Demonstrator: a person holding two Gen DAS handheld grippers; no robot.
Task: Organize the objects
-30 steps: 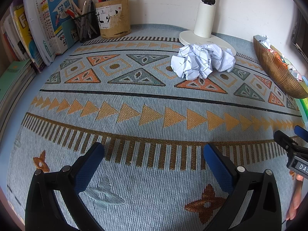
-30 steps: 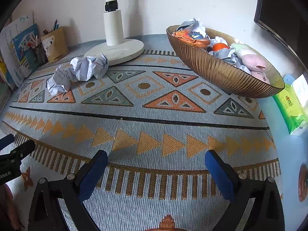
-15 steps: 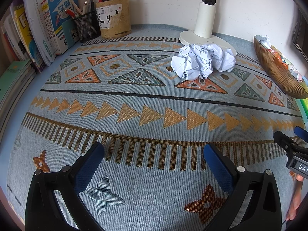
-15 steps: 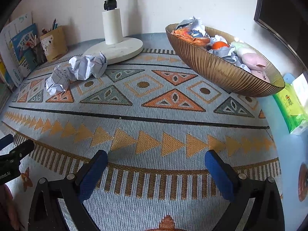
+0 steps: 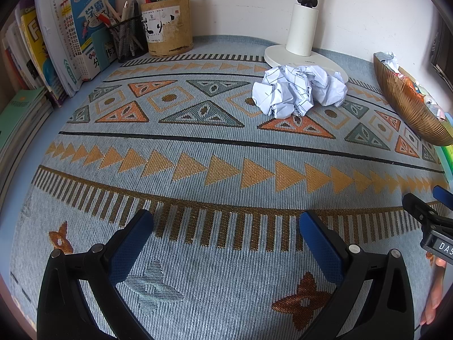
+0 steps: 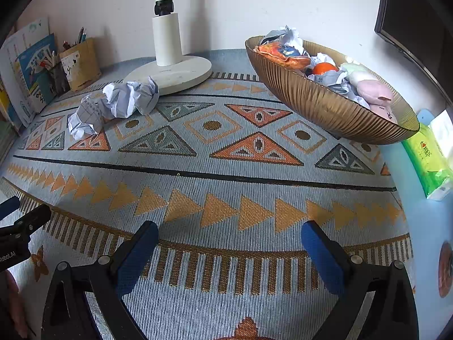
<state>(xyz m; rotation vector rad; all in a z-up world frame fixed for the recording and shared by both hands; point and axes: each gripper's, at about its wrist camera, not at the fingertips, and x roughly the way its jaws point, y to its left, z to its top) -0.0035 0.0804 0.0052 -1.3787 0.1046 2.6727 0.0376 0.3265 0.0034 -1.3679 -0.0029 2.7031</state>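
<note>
Two hand-held grippers low over patterned surface | left hand-held gripper (image 5: 226, 223) wide, empty | right hand-held gripper (image 6: 229, 233) wide, empty | crumpled paper (image 5: 297, 90) touching lamp base (image 5: 283, 55) | bowl (image 6: 320, 104) far right

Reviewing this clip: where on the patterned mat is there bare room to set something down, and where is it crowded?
Bare: the wide mat band from the open left claw and open right claw up to the crumpled paper; also the stretch between paper and pen holders. Crowded: lamp base with the paper against it, the heaped bowl, the books.
</note>
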